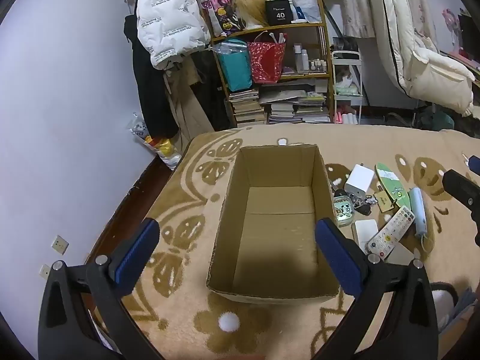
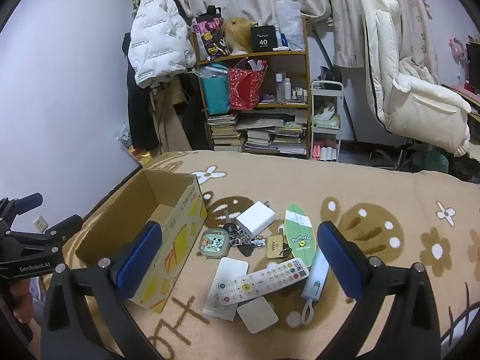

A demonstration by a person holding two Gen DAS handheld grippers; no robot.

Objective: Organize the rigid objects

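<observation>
Your right gripper (image 2: 240,258) is spread wide and holds nothing, hanging above the pile of small things on the blanket (image 2: 375,186); your left gripper (image 1: 237,255) is just as wide and empty over the cardboard box (image 1: 228,210), which has nothing in it. Directly under your right jaws the remote (image 2: 261,282) lies across a white flat case (image 2: 225,288) and touches a white square pad (image 2: 258,315), so a careless pinch may drag those along. The keys (image 2: 240,237) tangle with the brass tag (image 2: 275,247); lift one and the rest may follow. The soft blanket may let flat pieces sink away from your pads
</observation>
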